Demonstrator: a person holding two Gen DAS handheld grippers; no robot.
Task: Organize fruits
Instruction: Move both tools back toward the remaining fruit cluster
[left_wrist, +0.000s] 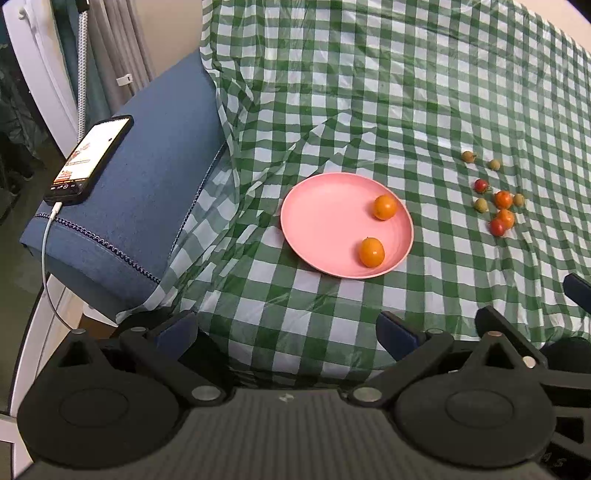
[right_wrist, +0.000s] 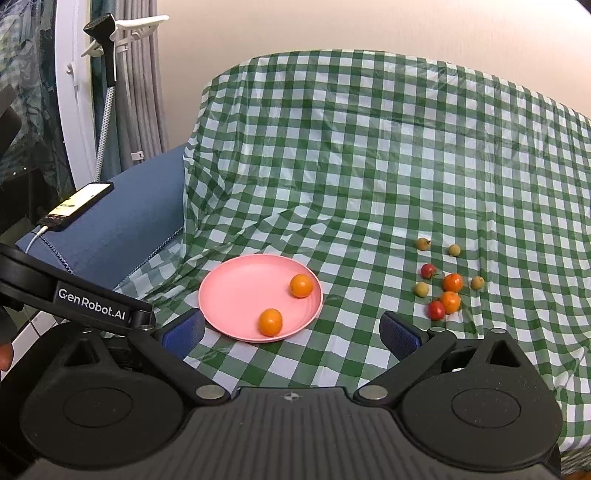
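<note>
A green-checked cloth (right_wrist: 369, 166) drapes a blue sofa (right_wrist: 129, 221), the largest thing ahead of both grippers. On it lies a pink plate (right_wrist: 236, 295), just ahead of the right gripper (right_wrist: 291, 332) and slightly toward its left finger; two orange fruits (right_wrist: 270, 322) sit inside. The left gripper (left_wrist: 288, 332) sees the plate farther ahead, toward its right finger. Both grippers' fingers stand wide apart, holding nothing. Smallest, a loose cluster of fruits (right_wrist: 445, 284), orange, red and what look like pale green ones, lies ahead beyond the right finger, nearer the right gripper, likely its next reach.
</note>
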